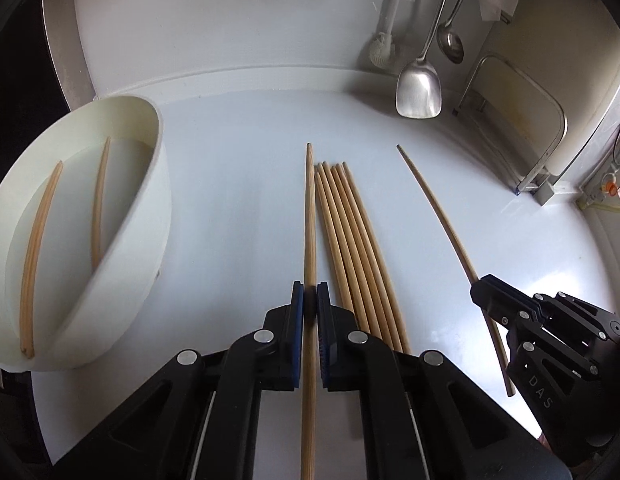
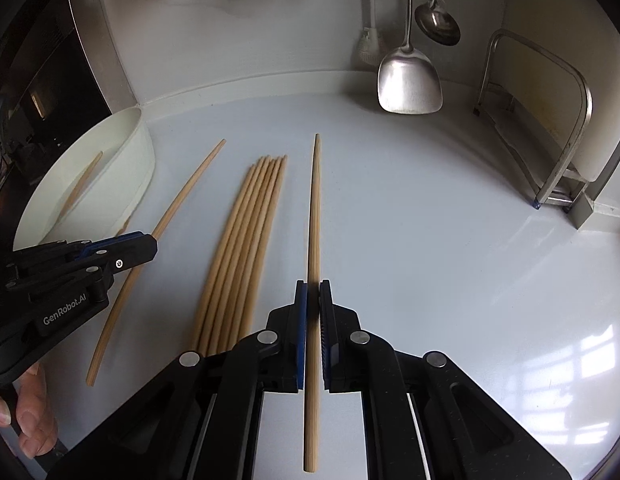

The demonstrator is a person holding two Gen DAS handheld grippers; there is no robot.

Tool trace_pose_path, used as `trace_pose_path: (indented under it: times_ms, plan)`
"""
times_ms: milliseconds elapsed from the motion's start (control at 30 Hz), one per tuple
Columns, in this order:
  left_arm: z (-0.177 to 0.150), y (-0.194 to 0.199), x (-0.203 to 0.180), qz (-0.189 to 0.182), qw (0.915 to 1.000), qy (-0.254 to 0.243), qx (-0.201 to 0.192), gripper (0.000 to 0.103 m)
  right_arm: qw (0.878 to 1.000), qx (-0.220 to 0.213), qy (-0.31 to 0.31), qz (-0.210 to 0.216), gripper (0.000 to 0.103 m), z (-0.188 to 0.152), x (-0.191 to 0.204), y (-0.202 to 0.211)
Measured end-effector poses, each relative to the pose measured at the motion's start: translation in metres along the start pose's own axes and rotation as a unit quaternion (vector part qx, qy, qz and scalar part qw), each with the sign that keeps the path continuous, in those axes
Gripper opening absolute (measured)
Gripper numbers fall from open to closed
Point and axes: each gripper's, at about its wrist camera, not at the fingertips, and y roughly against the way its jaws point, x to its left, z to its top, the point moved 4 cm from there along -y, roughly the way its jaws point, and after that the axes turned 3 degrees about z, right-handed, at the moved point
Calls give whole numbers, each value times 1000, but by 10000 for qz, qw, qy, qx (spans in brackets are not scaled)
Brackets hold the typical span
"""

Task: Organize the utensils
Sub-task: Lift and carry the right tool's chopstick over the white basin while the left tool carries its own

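Left gripper: my left gripper [image 1: 310, 300] is clamped on a single wooden chopstick [image 1: 309, 216], blue pads pressed against both sides of it; the stick runs straight ahead past the fingertips and back under the camera.
Left gripper, seen from the right: it [image 2: 152, 246] comes in from the left edge, and its chopstick [image 2: 178, 204] slants up toward the bowl.
Right gripper: my right gripper [image 2: 313, 300] is likewise closed tight on one chopstick [image 2: 314, 208], which points forward between the pads.
Right gripper, seen from the left: it [image 1: 479, 290] sits at the lower right, with its stick [image 1: 437, 208] angled up across the counter.
Loose chopsticks: a bundle [image 1: 349, 240] lies flat on the white countertop [image 1: 238, 200], between the two held sticks, side by side and touching.
Bowl: a white bowl [image 1: 150, 184] sits at the left of the counter, with two chopsticks [image 1: 38, 240] lying inside it.
Hand: I see fingers [image 2: 30, 420] wrapped on the left gripper's handle at the lower left.
Back wall: a metal spatula [image 2: 409, 84] and a ladle [image 2: 437, 24] hang above the counter's rear edge.
Right side: a metal rack [image 2: 565, 152] stands on the counter, well apart from the chopsticks.
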Motion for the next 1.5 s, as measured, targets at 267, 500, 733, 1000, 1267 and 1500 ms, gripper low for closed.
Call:
trace_pose_path:
  times_ms: [267,500,733,1000,1267,1500]
  plan:
    - [37,56,57,191,9992,164,-323,7,9987,-254,-13,448,6,42,61,29]
    - [42,70,150,684,9957,569,-275,7,9953,-219,229,913,6,75,137,15]
    - [43,58,226,915,9922,837,-116,7,9917,23,424,1213,6,100,212,-17]
    - [44,30,267,781,9927,912,122,7,9888,520,673,1224,6,107,270,-69]
    - [46,-7,278,576,9930,928,449,7,9878,1005,536,1060,6,108,277,-105]
    - [47,-26,278,501,9924,937,614,7,9870,1190,460,981,6,109,277,-124]
